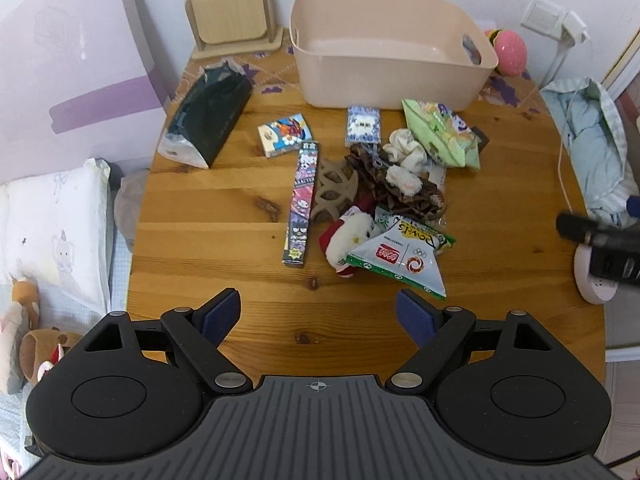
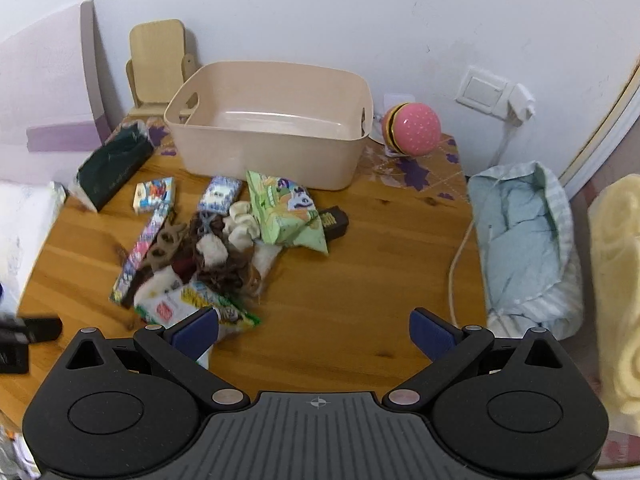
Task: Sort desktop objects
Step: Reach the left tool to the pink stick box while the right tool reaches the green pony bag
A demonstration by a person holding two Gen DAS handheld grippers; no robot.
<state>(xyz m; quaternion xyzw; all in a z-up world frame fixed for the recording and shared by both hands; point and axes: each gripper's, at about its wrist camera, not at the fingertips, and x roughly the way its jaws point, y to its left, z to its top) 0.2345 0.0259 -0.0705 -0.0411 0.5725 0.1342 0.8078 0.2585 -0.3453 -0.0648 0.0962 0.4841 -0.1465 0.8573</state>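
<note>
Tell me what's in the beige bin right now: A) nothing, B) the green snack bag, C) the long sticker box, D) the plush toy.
A: the bin shows a bare floor, while the green snack bag, plush toy and long sticker box all lie on the table in front of it.

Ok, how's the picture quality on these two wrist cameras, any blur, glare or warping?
Left wrist view: sharp, evenly lit, table edge bowed by the fisheye, dark corners. Right wrist view: softer, the pile of small items smeared by motion blur, the beige bin clearer, same bowing. No strong glare in either.
</note>
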